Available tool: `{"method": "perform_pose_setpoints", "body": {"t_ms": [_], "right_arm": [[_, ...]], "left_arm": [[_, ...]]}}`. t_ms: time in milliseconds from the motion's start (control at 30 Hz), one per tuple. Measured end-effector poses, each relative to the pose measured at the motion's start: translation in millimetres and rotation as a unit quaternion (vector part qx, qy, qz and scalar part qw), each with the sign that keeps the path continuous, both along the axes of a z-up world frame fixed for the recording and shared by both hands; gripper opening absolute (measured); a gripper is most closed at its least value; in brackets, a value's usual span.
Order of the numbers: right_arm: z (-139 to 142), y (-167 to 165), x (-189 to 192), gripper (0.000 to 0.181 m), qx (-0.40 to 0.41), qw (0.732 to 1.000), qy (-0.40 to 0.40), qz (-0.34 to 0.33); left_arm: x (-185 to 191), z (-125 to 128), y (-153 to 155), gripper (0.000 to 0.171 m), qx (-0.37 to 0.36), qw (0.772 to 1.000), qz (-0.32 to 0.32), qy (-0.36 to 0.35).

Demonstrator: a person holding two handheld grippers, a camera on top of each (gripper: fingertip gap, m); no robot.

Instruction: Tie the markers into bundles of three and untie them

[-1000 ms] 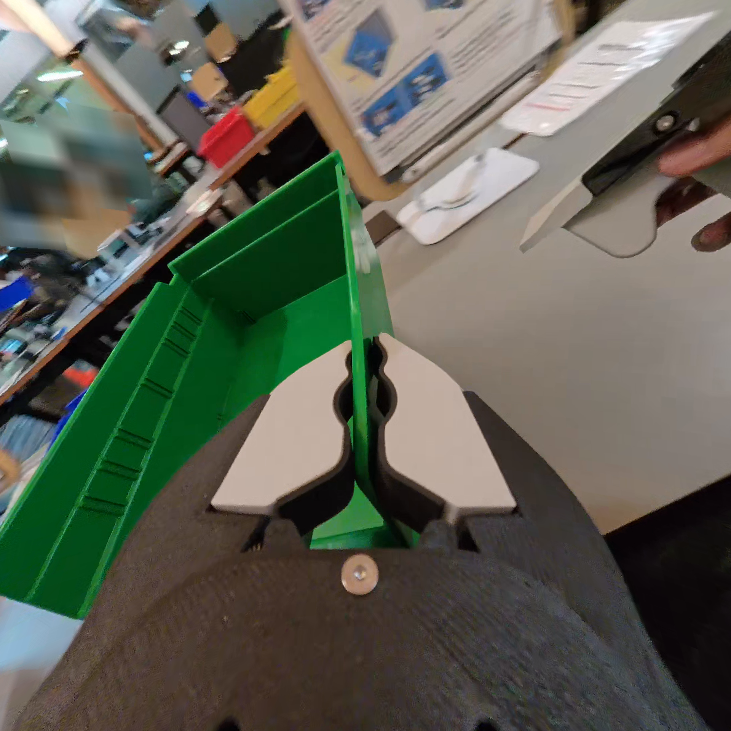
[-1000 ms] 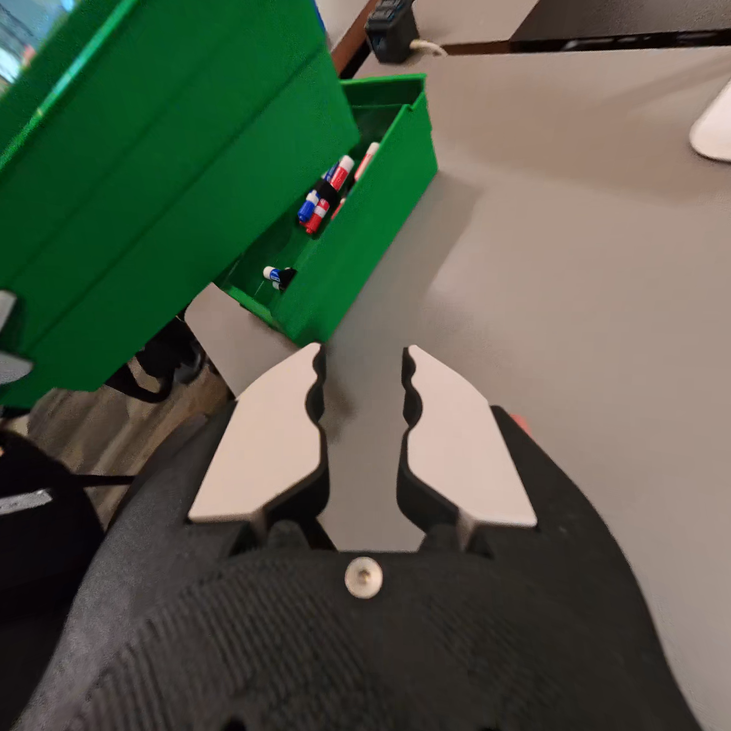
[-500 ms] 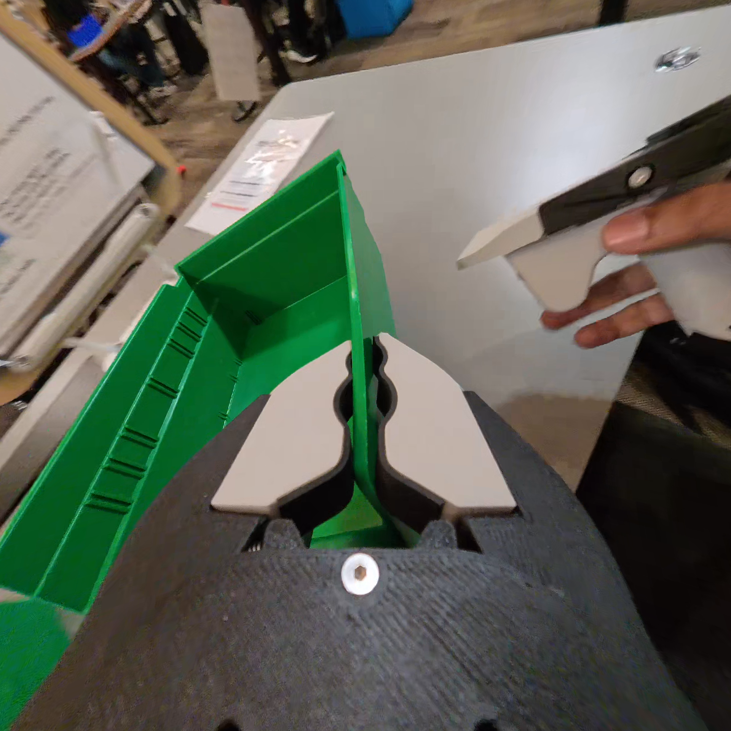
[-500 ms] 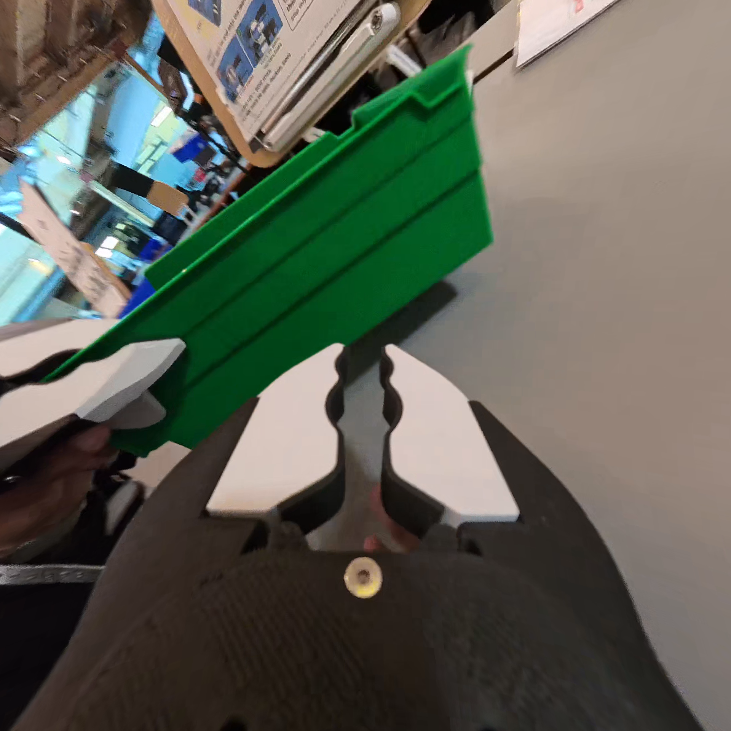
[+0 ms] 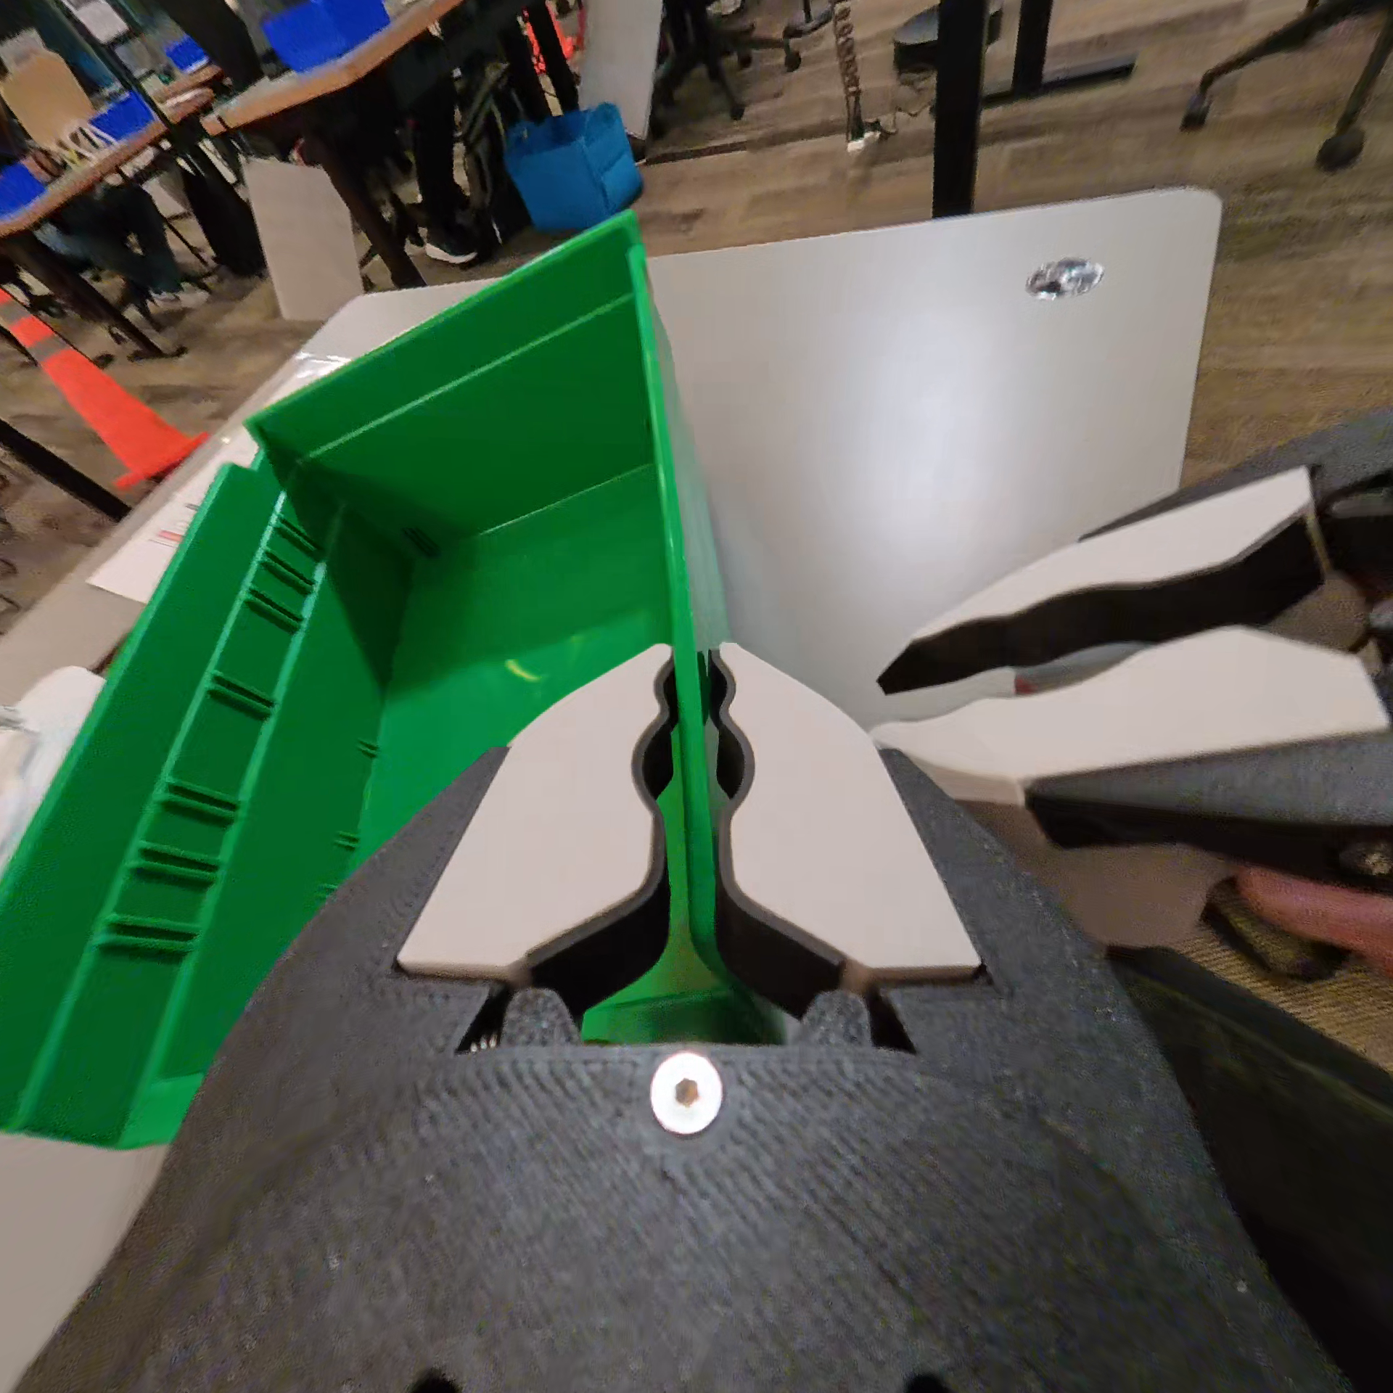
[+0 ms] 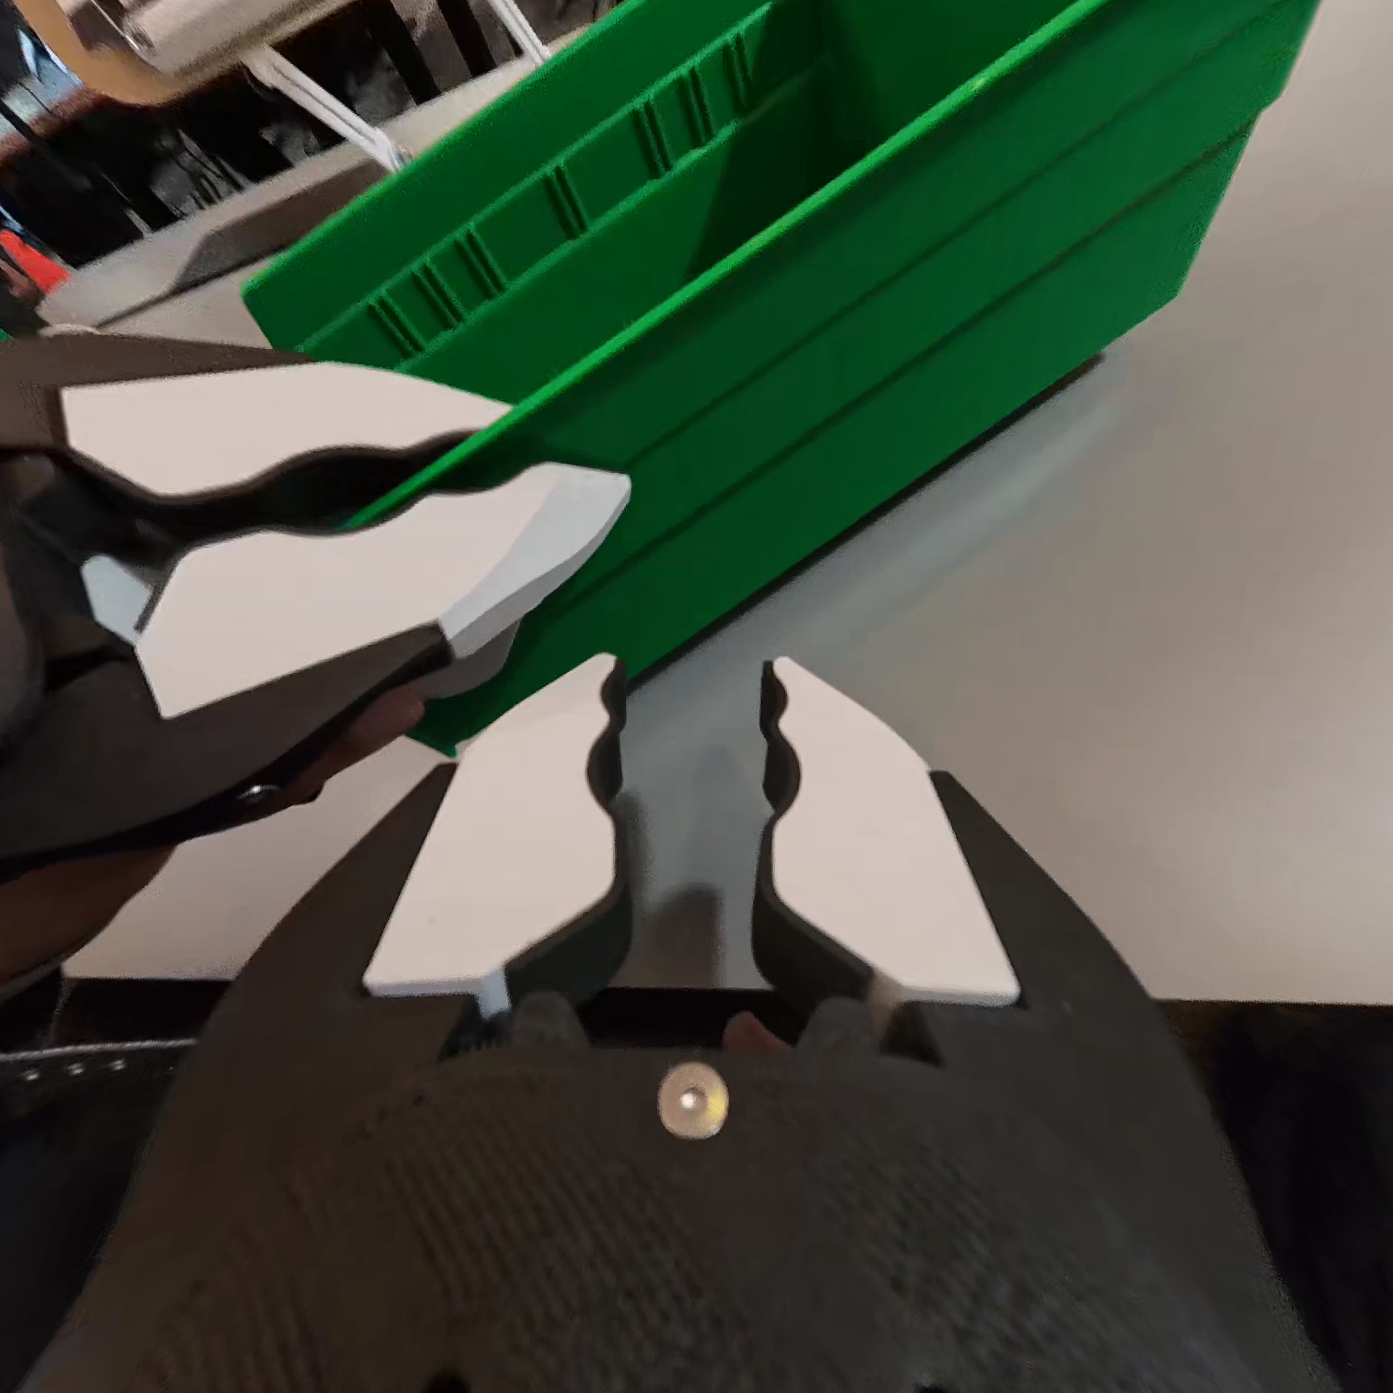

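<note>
An empty green plastic bin [image 5: 452, 603] with ribbed inner walls fills the left wrist view. My left gripper [image 5: 693, 656] is shut on the bin's right side wall, one finger inside and one outside. In the right wrist view the bin [image 6: 904, 377] is tilted over the grey table [image 6: 1055, 678], with a shadow under its far end. The left gripper [image 6: 561, 445] shows there clamped on the rim. My right gripper [image 6: 690, 671] is open and empty just off the bin's near corner, over bare table. It also shows in the left wrist view [image 5: 882, 708], close to the right.
The table [image 5: 904, 452] ends a short way beyond the bin and has a round metal fitting [image 5: 1063, 277]. Papers [image 5: 173, 520] lie at its left edge. On the floor beyond stand an orange cone [image 5: 98, 407], a blue bag [image 5: 573, 166], desks and chair legs. One gripper's finger ends stand about 5 cm off the other's.
My left gripper has swung the bin round to face the table's far end. My right gripper has come close beside the left and opened wider than half a second ago.
</note>
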State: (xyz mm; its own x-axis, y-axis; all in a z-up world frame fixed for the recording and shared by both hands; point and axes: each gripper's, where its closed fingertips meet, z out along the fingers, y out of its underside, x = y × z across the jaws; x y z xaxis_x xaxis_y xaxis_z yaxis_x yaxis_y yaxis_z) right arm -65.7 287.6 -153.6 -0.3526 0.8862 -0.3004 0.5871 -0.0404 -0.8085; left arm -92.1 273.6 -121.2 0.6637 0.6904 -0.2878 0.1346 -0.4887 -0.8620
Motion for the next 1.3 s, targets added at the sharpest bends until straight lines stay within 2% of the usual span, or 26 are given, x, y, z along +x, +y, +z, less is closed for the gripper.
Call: {"method": "perform_pose_setpoints", "body": {"t_ms": [33,100,200,300,333,400,433,500,567,667,733,767,833,900,933,1000,1033,1067,1133,1167,1200,1233,1267,1300], "right_arm": [[-1.3,0.9,0.8,0.036,0.007,1.0,-0.001,-0.001],[1.8,2.1,2.3,0.038,0.011,1.0,0.009,-0.001],[17.1,-1.5,4.9,0.049,0.018,0.998,0.058,0.004],[35.4,-15.2,3.9,0.069,0.043,0.992,0.118,0.003],[37.5,-20.1,3.2,0.068,0.058,0.991,0.124,-0.006],[34.0,-33.3,2.4,0.071,0.089,0.988,0.126,-0.021],[30.7,-40.6,2.6,0.082,0.107,0.986,0.124,-0.021],[29.4,-43.5,-2.6,0.085,0.153,0.978,0.135,-0.041],[41.4,-38.7,-6.4,0.084,0.184,0.966,0.168,-0.07],[73.3,-33.7,2.5,0.08,0.171,0.949,0.243,-0.108],[83.7,-40.8,14.4,0.078,0.141,0.943,0.28,-0.116],[84.2,-54.2,18.3,0.078,0.128,0.942,0.295,-0.098],[74.0,-77.5,15.4,0.083,0.176,0.933,0.308,-0.063],[66.4,-68.8,0.9,0.089,0.256,0.905,0.325,-0.101],[65.7,-61.3,-6.5,0.077,0.284,0.891,0.336,-0.114],[74.7,-40.8,-18.4,0.067,0.3,0.877,0.349,-0.14],[76.0,-24.4,-24.5,0.061,0.293,0.882,0.334,-0.159],[72.4,-6.0,-31.2,0.062,0.271,0.897,0.303,-0.176],[52.8,31.7,-46.1,0.061,0.213,0.934,0.215,-0.19],[39.1,53.9,-54.5,0.061,0.206,0.944,0.173,-0.191],[28.2,81.6,-61.5,0.063,0.207,0.945,0.134,-0.214],[25.3,105.3,-64.6,0.073,0.188,0.944,0.103,-0.25],[30.7,111.7,-65.6,0.077,0.131,0.952,0.092,-0.26],[43.7,97.1,-63.6,0.067,0.041,0.968,0.107,-0.222]], "left_arm": [[1.8,1.3,4.6,0.007,0.025,1.0,-0.011,-0.008],[8.0,11.9,2.9,0.019,0.08,0.996,-0.029,-0.018],[16.2,41.3,-28.8,0.046,0.131,0.991,-0.036,0.016],[26.4,61.6,-87.5,0.049,0.144,0.988,-0.014,0.047],[29.8,64.2,-109.8,0.049,0.156,0.987,0.004,0.043],[39.2,57.7,-155.6,0.049,0.191,0.98,0.045,0.016],[44.1,50.2,-180.6,0.049,0.208,0.975,0.073,0.008],[53.7,31.6,-229.3,0.047,0.231,0.964,0.13,0.008],[57.9,27.0,-260.9,0.046,0.263,0.949,0.176,-0.009],[63.0,44.0,-270.5,0.047,0.309,0.936,0.167,-0.013],[63.3,38.5,-279.0,0.047,0.28,0.942,0.184,0.008],[62.2,31.1,-283.4,0.046,0.252,0.948,0.196,0.011],[60.5,23.3,-289.7,0.044,0.214,0.953,0.215,0.01],[64.0,23.9,-289.8,0.044,0.214,0.953,0.215,0.012],[66.8,24.3,-289.9,0.044,0.218,0.952,0.216,0.011],[71.2,24.8,-290.7,0.045,0.225,0.95,0.217,0.007],[72.1,24.4,-292.3,0.045,0.224,0.949,0.22,0.007],[72.2,23.2,-294.8,0.045,0.221,0.949,0.225,0.006],[71.5,19.1,-299.4,0.045,0.216,0.948,0.235,0.0],[71.5,17.4,-300.4,0.045,0.217,0.947,0.237,-0.005],[71.5,16.3,-300.7,0.045,0.221,0.946,0.237,-0.011],[71.3,16.0,-300.1,0.045,0.227,0.945,0.236,-0.016],[71.3,15.8,-299.0,0.045,0.234,0.943,0.234,-0.021],[71.2,15.2,-298.1,0.045,0.238,0.943,0.232,-0.024]]}}
